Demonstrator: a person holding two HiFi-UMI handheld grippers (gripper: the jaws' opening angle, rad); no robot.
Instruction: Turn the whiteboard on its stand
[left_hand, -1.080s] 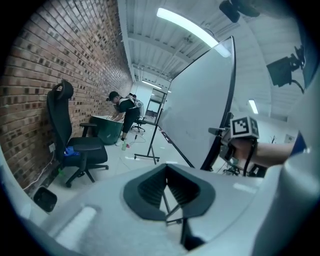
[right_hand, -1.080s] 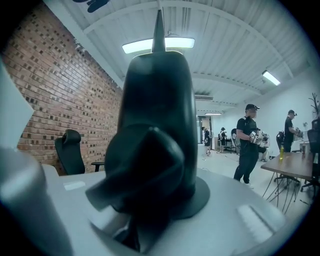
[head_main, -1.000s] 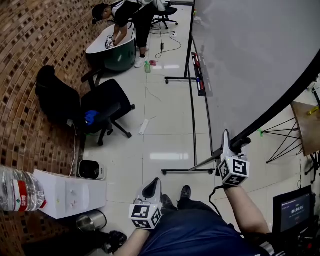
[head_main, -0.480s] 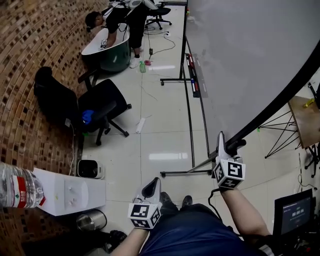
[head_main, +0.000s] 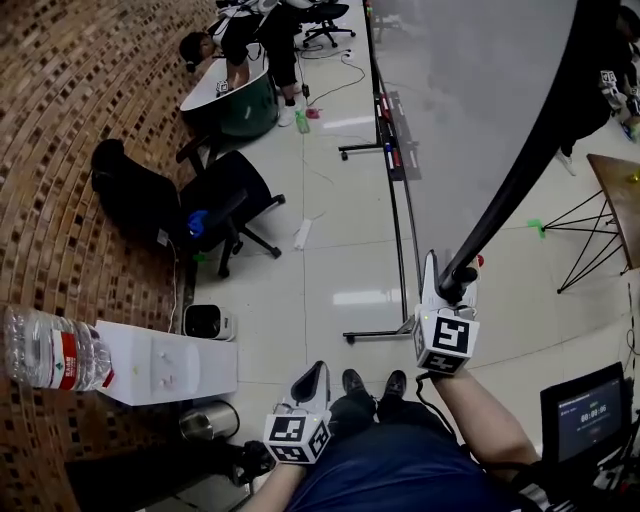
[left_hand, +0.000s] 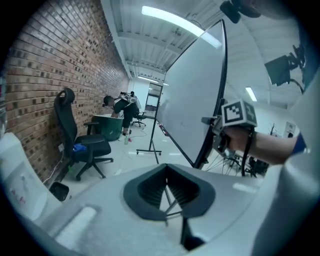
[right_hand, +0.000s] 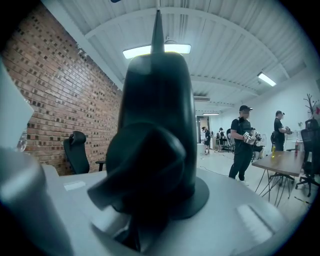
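Observation:
The whiteboard (head_main: 480, 90) is a big grey panel with a black frame (head_main: 530, 160), and it hangs slanted on a black wheeled stand (head_main: 390, 335). My right gripper (head_main: 447, 290) is shut on the frame's lower end, where a black knob sticks out. In the right gripper view that frame (right_hand: 157, 125) fills the middle between the jaws of the right gripper (right_hand: 145, 200). My left gripper (head_main: 310, 385) hangs lower and to the left, apart from the board. Its tips meet with nothing between them, as the left gripper view shows (left_hand: 167, 192). That view also holds the whiteboard (left_hand: 192, 105).
A black office chair (head_main: 225, 200) stands by the brick wall. A white water dispenser (head_main: 165, 365) with a bottle (head_main: 50, 350) and a metal bin (head_main: 205, 420) sit near left. A person bends over a green tub (head_main: 235, 100). A wooden table (head_main: 615, 200) is at right.
The board's black edge now runs steeper and further right in the head view. My right gripper has moved along with it, still clamped on. My left gripper has shifted slightly right and down.

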